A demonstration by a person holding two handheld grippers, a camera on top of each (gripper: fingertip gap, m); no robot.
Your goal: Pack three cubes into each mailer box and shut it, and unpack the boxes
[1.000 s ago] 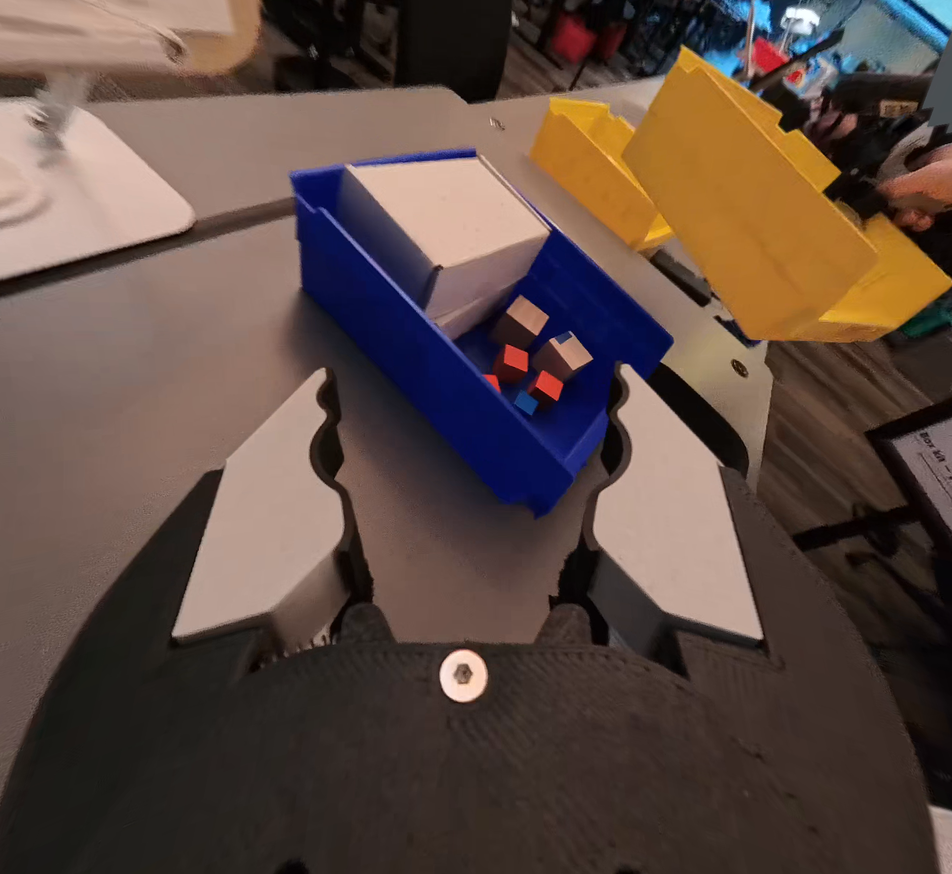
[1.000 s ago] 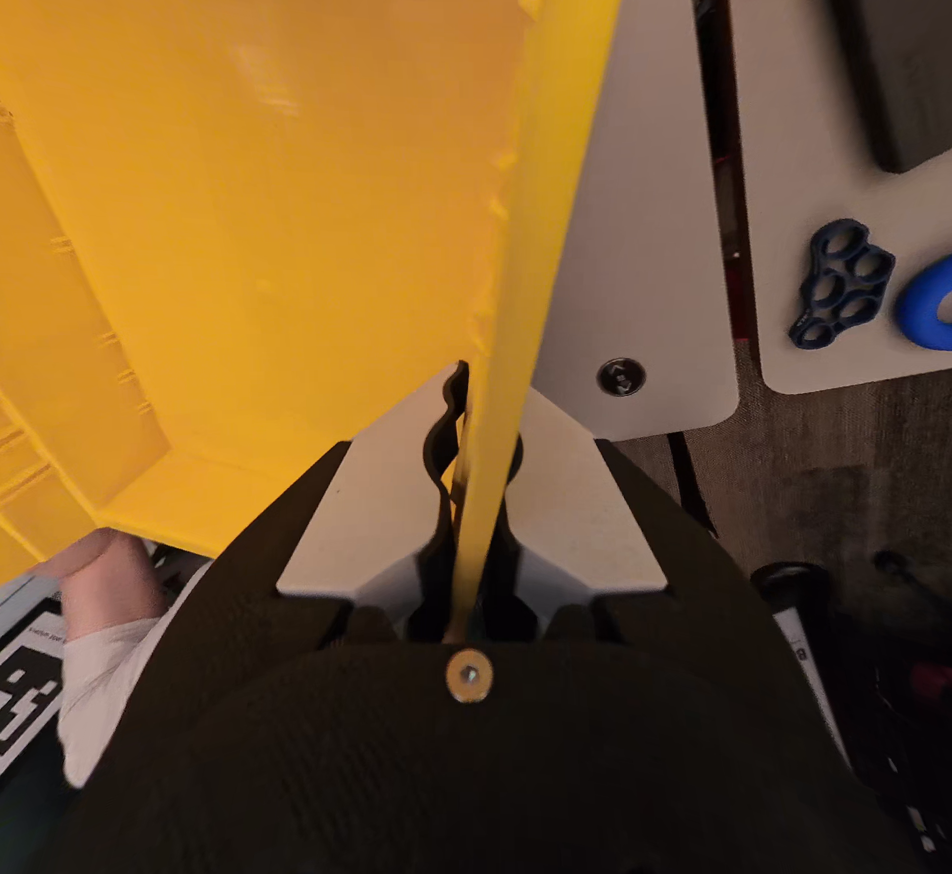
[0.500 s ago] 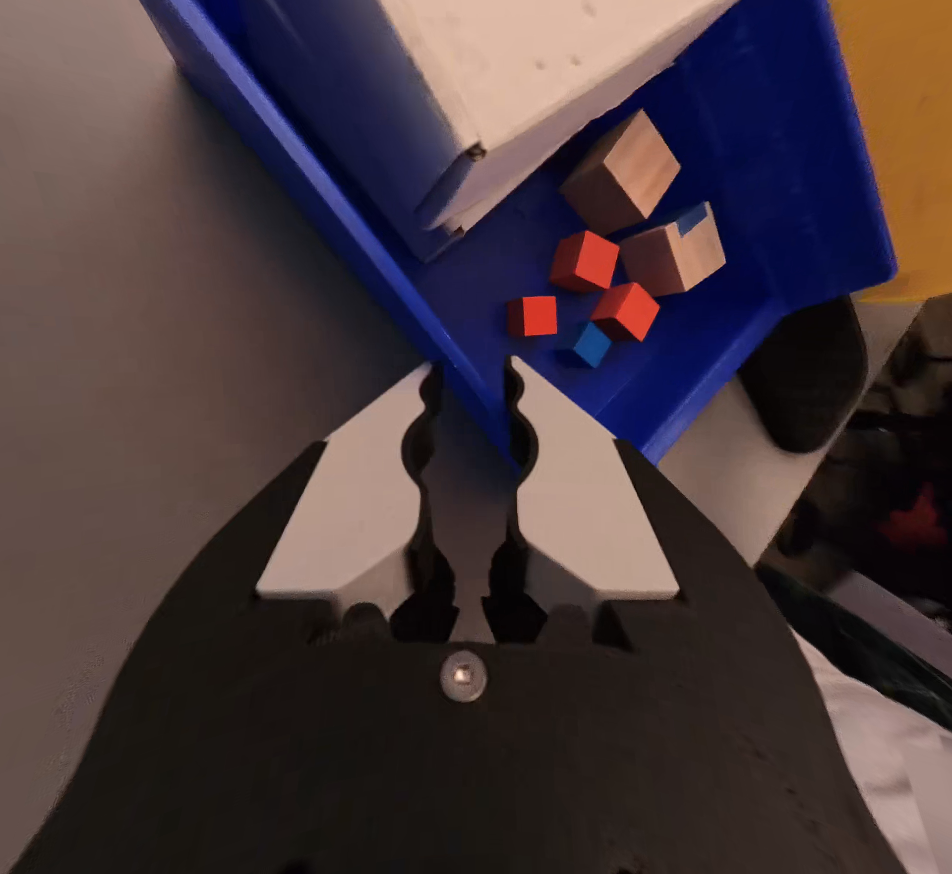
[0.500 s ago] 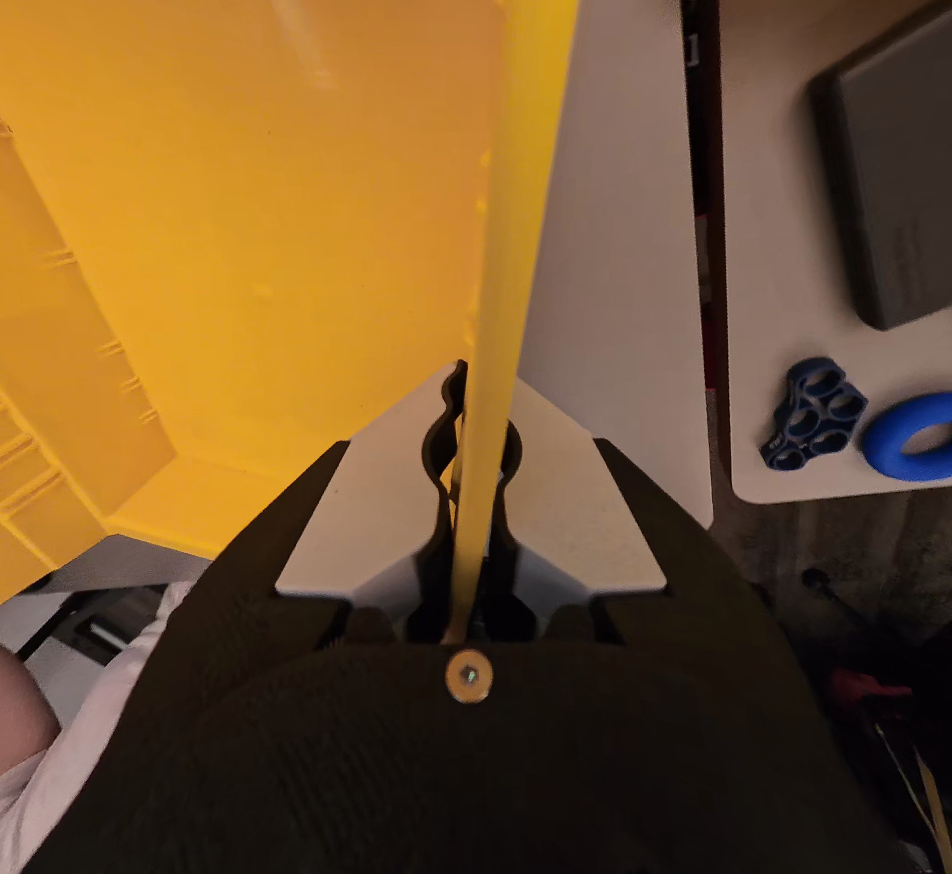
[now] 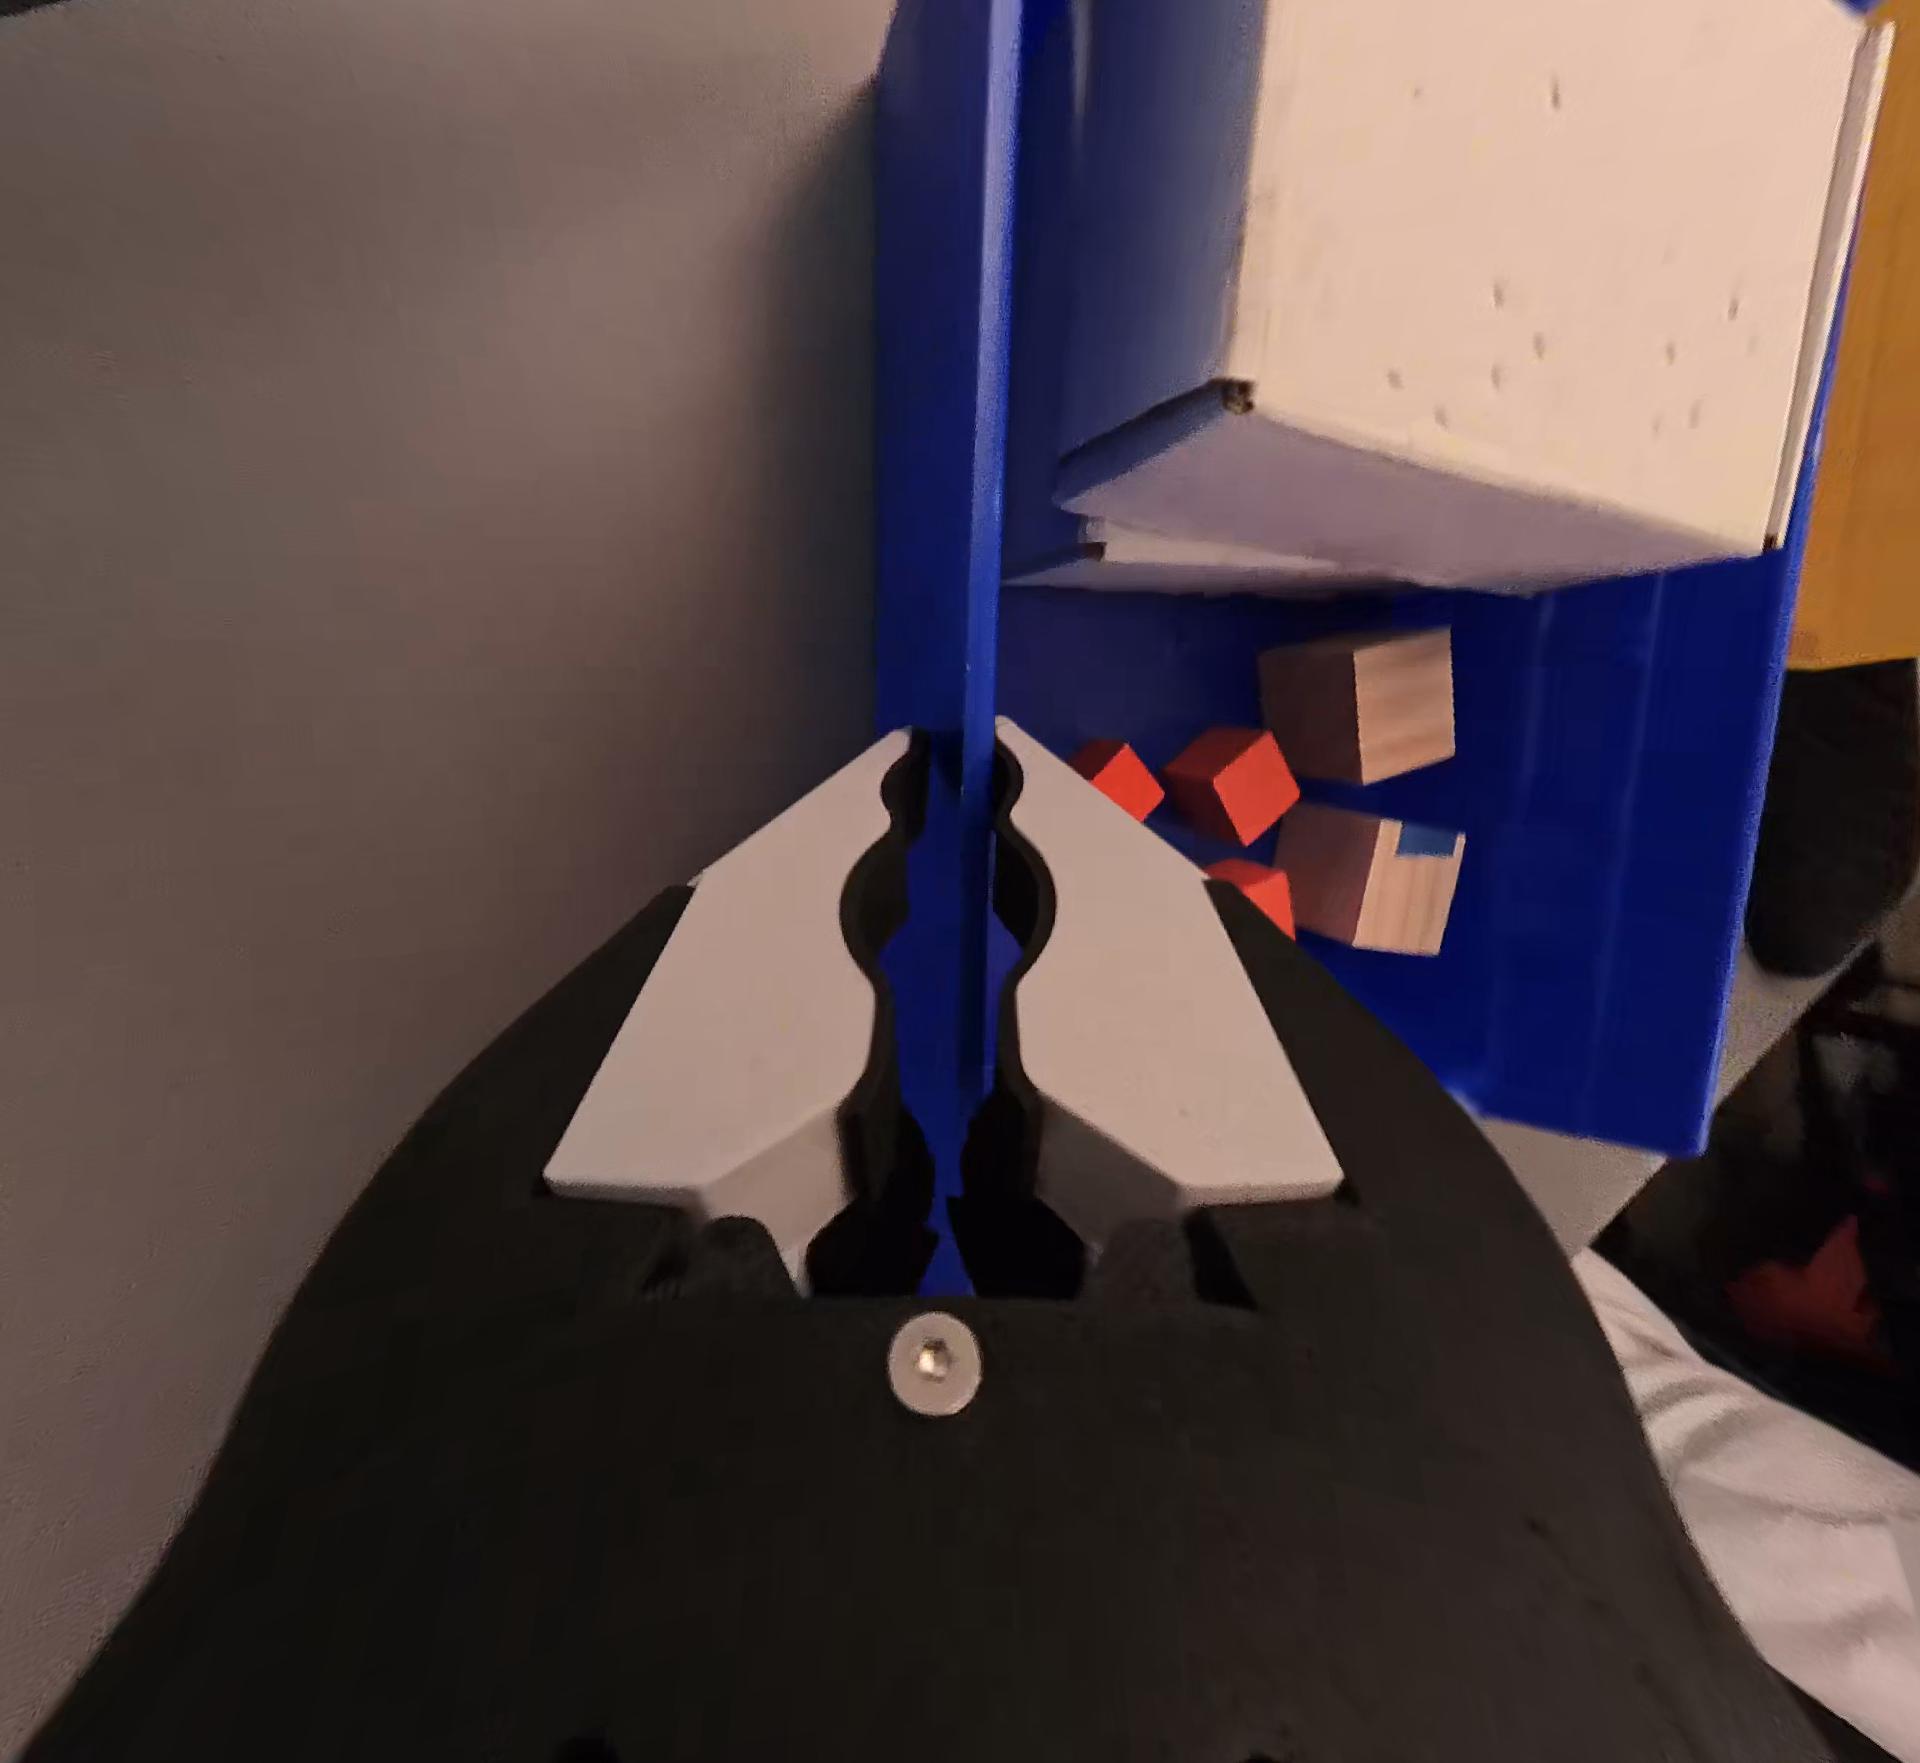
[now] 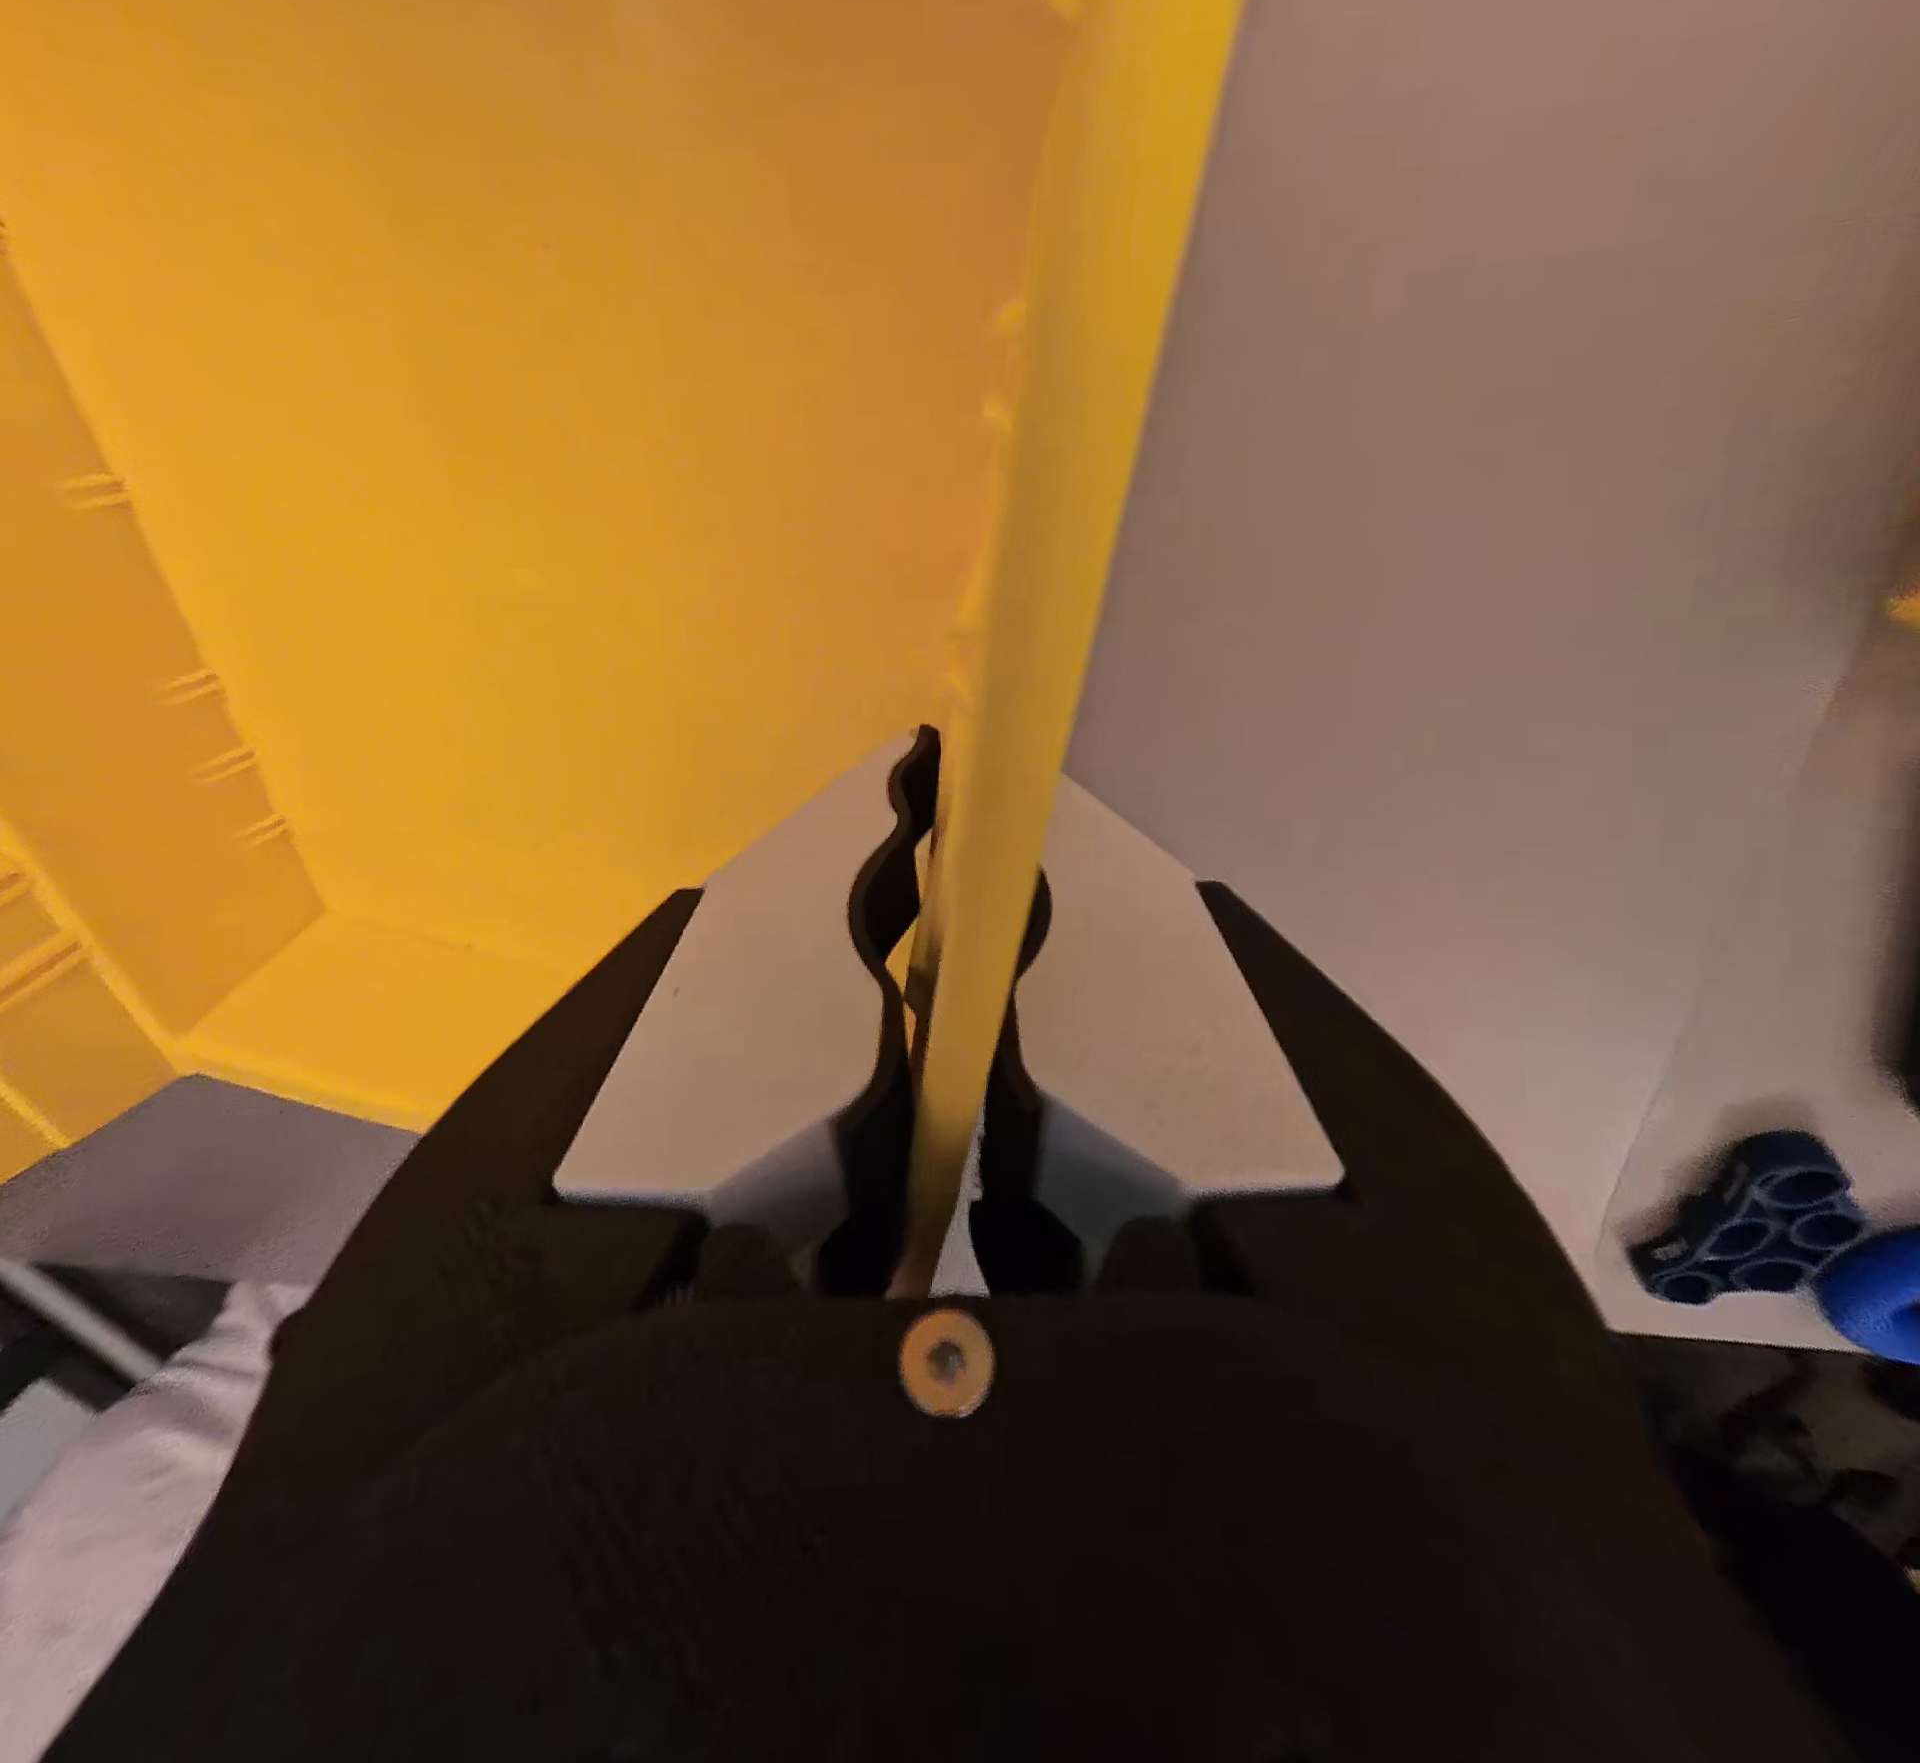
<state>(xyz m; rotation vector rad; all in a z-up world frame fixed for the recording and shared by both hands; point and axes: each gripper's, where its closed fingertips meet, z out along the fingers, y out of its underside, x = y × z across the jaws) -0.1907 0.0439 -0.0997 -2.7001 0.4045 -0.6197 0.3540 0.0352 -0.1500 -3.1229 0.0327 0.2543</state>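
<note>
In the left wrist view my left gripper is shut on the side wall of a blue bin, one pad on each face. Inside the bin lie a white mailer box, two wooden cubes, one of them with a blue patch, and small red cubes. In the right wrist view my right gripper is shut on the wall of a yellow bin and holds it. Its empty inside fills the left of the view.
The grey table top lies left of the blue bin. A white table lies beyond the yellow bin, with a dark blue holed block and a blue ring at its edge. White cloth is at lower right. My right fingertips sit around 55 cm from my left ones.
My left gripper came down from open over the table onto the blue bin's near wall and shut on it. My right gripper kept its hold on the yellow bin and shifted over the white table.
</note>
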